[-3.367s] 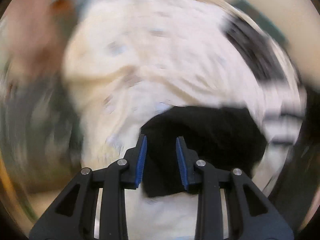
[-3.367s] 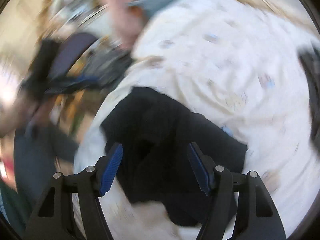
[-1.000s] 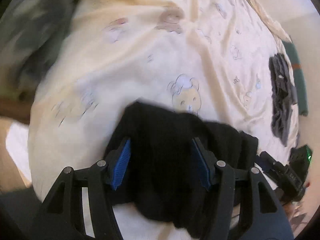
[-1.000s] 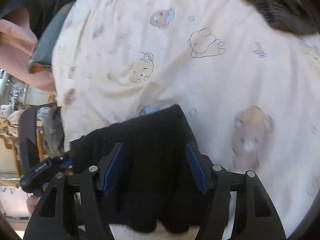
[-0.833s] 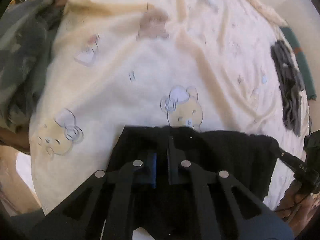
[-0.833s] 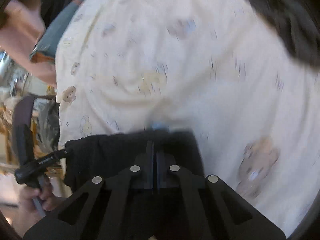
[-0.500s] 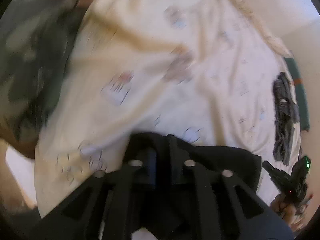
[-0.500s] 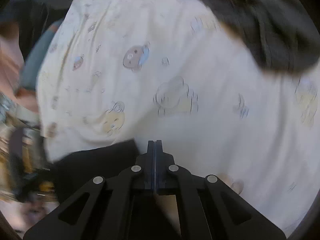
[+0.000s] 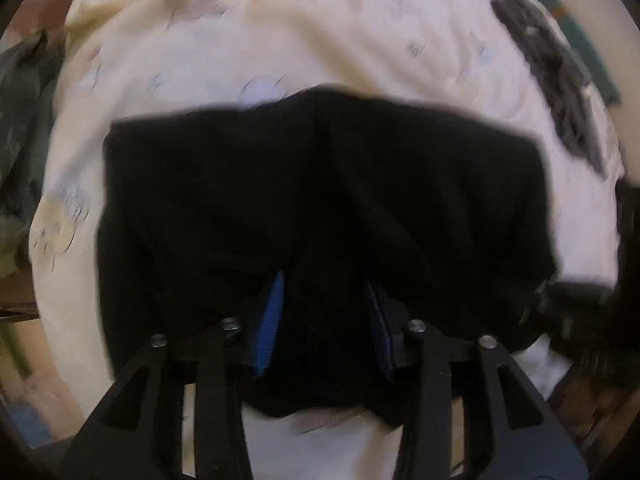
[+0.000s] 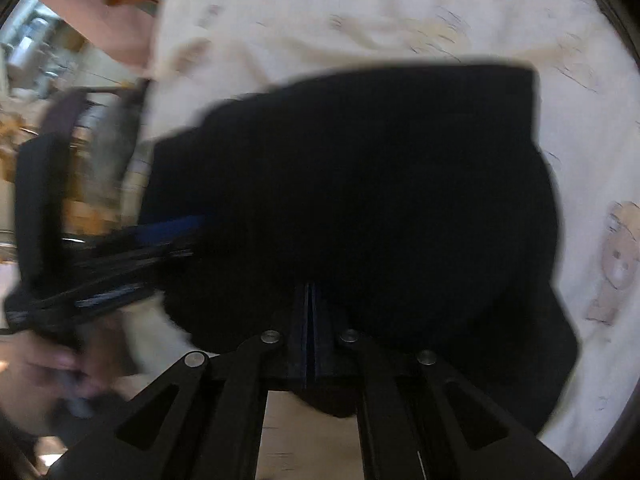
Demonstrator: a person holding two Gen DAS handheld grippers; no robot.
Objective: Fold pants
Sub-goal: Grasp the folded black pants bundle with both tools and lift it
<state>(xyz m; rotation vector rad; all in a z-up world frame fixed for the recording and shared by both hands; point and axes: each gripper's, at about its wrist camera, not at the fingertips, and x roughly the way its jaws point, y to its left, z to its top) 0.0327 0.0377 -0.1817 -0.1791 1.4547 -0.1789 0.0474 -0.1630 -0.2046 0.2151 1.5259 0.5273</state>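
1. Both views are blurred, but the black pants [image 9: 320, 208] fill the middle of each, bunched into a wide dark slab on the cream sheet [image 9: 360, 32] printed with little bears.
2. Left tool [image 9: 325, 312]: the blue pads stand apart with a thick fold of black cloth between them, and the jaws are opening. The cloth fills the gap from pad to pad, so it reads as a grip on the pants.
3. Right tool [image 10: 307, 312]: the jaws are pressed tight together, only a thin line showing between the pads. Black cloth [image 10: 360, 184] lies all around and behind the tips; whether any fabric is pinched in that seam cannot be told, since black fingers sit against black cloth.
4. In the right wrist view, the left tool [image 10: 168, 236] comes in from the left edge, its blue pad at the side of the pants, with a person's hand [image 10: 52, 376] smeared below it.
5. In the left wrist view, a dark grey garment [image 9: 552, 76] lies on the sheet at upper right, well apart from the pants.
6. A drab green cloth [image 9: 20, 128] hangs off the left edge of the same view, beside the sheet.
7. A bear print [image 10: 620, 256] shows on the sheet just right of the pants.
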